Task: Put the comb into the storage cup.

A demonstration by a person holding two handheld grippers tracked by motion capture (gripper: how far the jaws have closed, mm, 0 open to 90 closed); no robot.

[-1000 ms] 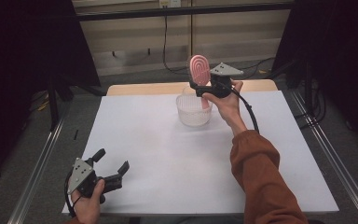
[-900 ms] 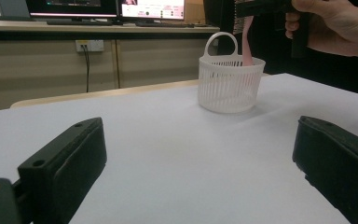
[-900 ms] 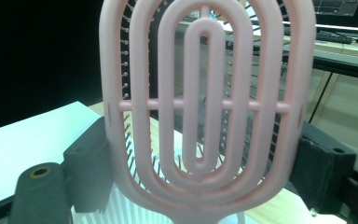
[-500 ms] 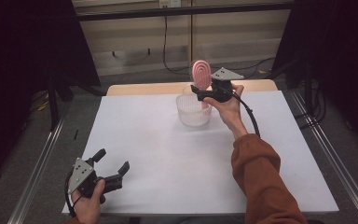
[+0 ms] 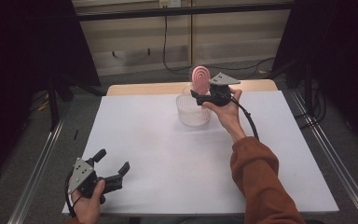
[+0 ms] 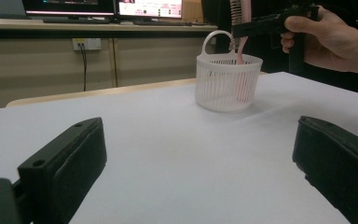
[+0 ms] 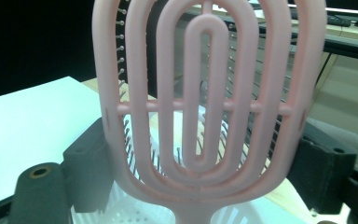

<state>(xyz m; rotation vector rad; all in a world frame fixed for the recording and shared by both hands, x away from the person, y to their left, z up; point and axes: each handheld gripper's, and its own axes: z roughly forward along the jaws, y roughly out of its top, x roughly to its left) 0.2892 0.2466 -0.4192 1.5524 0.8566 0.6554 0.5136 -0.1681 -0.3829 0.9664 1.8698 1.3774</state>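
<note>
A pink oval hairbrush (image 5: 200, 79) stands upright, head up, over a white slatted basket (image 5: 193, 112) at the far middle of the table. My right gripper (image 5: 198, 94) is shut on the brush just below its head. In the right gripper view the brush (image 7: 205, 102) stands between the two black jaws, with the basket (image 7: 135, 210) right beneath. From the left gripper view the brush handle (image 6: 239, 51) dips inside the basket (image 6: 228, 84) rim. My left gripper (image 5: 114, 160) rests at the near left, open, nothing between its jaws (image 6: 200, 149).
A white sheet (image 5: 168, 158) covers the table, with a wooden strip (image 5: 144, 88) along the far edge. A black cable (image 5: 249, 121) trails from the right gripper along the forearm. Metal rails (image 5: 326, 154) flank the table. Monitors (image 6: 98, 7) stand on a far desk.
The right gripper has sunk slightly with the hairbrush toward the basket. The left gripper has stayed where it was.
</note>
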